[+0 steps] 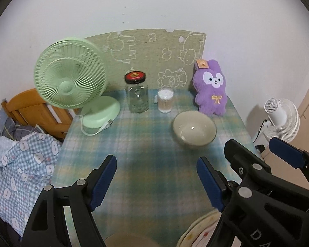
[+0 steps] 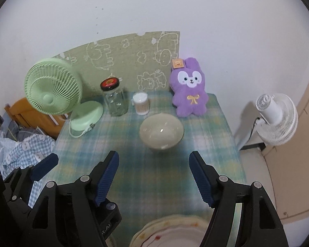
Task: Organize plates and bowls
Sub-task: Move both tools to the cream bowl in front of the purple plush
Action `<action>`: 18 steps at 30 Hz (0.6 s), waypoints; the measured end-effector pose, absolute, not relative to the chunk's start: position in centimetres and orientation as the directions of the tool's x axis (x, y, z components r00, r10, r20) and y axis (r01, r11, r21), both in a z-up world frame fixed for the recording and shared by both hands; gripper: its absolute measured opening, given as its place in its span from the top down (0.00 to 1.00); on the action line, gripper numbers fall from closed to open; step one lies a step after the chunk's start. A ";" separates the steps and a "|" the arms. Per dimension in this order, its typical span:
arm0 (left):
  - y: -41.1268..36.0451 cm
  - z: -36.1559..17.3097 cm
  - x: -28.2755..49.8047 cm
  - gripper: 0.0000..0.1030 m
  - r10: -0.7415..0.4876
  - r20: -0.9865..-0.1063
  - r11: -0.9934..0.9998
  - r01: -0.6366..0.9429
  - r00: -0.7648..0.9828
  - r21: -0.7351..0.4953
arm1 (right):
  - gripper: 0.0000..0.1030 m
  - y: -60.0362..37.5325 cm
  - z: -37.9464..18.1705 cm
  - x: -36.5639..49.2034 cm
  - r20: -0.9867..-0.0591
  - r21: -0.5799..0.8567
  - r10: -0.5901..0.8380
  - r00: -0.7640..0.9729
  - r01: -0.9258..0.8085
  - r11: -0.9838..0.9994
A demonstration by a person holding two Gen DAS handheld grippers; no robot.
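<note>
Both my left gripper [image 1: 156, 183] and right gripper [image 2: 154, 180] gape empty before the bowl [image 1: 194, 130]. Only the right view shows the plate [image 2: 171, 233] whole, nearer than the bowl.

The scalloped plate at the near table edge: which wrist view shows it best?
The right wrist view. There the plate shows its wavy rim and small printed motifs between the open right gripper fingers, though the frame bottom crops it. The left wrist view catches only a sliver, mostly hidden behind the right gripper.
</note>
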State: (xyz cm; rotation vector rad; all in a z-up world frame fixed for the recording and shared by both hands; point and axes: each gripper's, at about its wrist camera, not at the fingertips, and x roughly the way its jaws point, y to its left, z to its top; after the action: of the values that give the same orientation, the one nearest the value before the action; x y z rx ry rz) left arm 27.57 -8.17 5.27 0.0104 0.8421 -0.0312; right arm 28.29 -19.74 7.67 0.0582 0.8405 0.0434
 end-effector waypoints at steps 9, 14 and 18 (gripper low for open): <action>-12.1 3.9 34.4 0.21 0.007 -0.766 1.000 -0.024 0.643 -0.012 | 0.28 -24.3 6.4 35.9 -0.740 0.060 0.083 0.667 -0.058 0.997; -13.9 2.4 38.1 0.21 0.009 -0.783 1.000 -0.022 0.622 -0.006 | 0.29 -25.9 4.6 40.0 -0.755 0.069 0.096 0.649 -0.067 0.995; -14.9 0.8 40.5 0.22 0.023 -0.784 1.000 -0.025 0.621 0.010 | 0.29 -26.4 2.8 42.4 -0.763 0.069 0.100 0.638 -0.074 0.995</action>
State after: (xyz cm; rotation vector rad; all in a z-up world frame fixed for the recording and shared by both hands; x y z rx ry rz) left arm 40.48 -14.86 0.85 -0.0021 0.9008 0.0274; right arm 42.39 -26.38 2.82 0.0322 0.8733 0.0993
